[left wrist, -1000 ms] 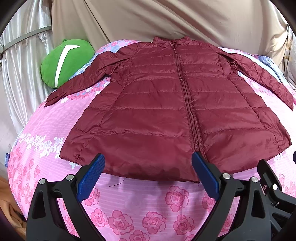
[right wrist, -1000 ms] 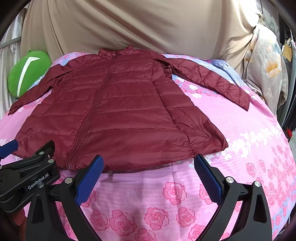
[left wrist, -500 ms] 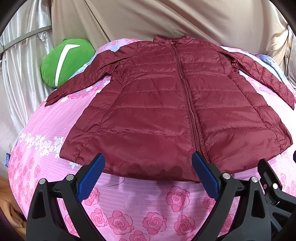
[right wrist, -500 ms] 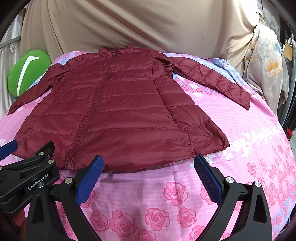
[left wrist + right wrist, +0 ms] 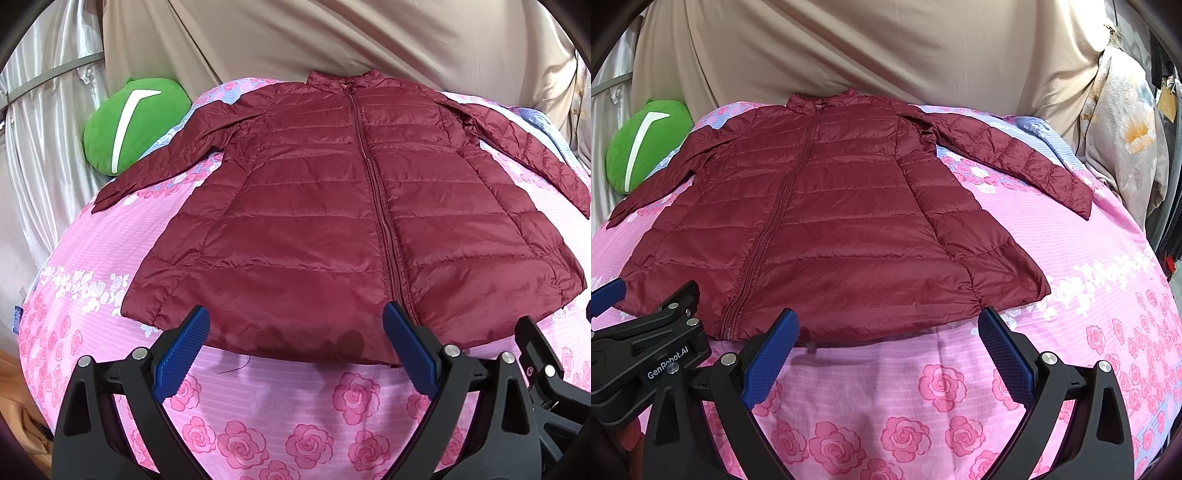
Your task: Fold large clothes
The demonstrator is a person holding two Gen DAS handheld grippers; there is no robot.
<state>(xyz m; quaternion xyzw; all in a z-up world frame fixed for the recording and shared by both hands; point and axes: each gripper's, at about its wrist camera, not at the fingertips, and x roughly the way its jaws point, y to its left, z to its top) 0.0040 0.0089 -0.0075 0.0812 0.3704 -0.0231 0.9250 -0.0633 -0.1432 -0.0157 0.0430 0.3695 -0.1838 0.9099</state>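
A dark red quilted jacket [image 5: 332,206] lies flat and zipped on the pink rose-print bedspread [image 5: 277,417], collar far, hem near, both sleeves spread out. It also shows in the right wrist view [image 5: 831,221]. My left gripper [image 5: 295,317] is open and empty, its blue pads just above the hem left of the zipper. My right gripper [image 5: 886,321] is open and empty over the hem's right half. The left gripper's body [image 5: 646,350] shows at the lower left of the right wrist view.
A green plush cushion [image 5: 133,122] lies at the far left by the left sleeve. Beige cloth [image 5: 849,48] hangs behind the bed. A patterned garment [image 5: 1126,129] hangs at the right edge. The bedspread [image 5: 1108,295] extends right of the jacket.
Both views have shifted very slightly; the jacket sits a touch lower in frame. Both grippers stay open and nothing was grasped.
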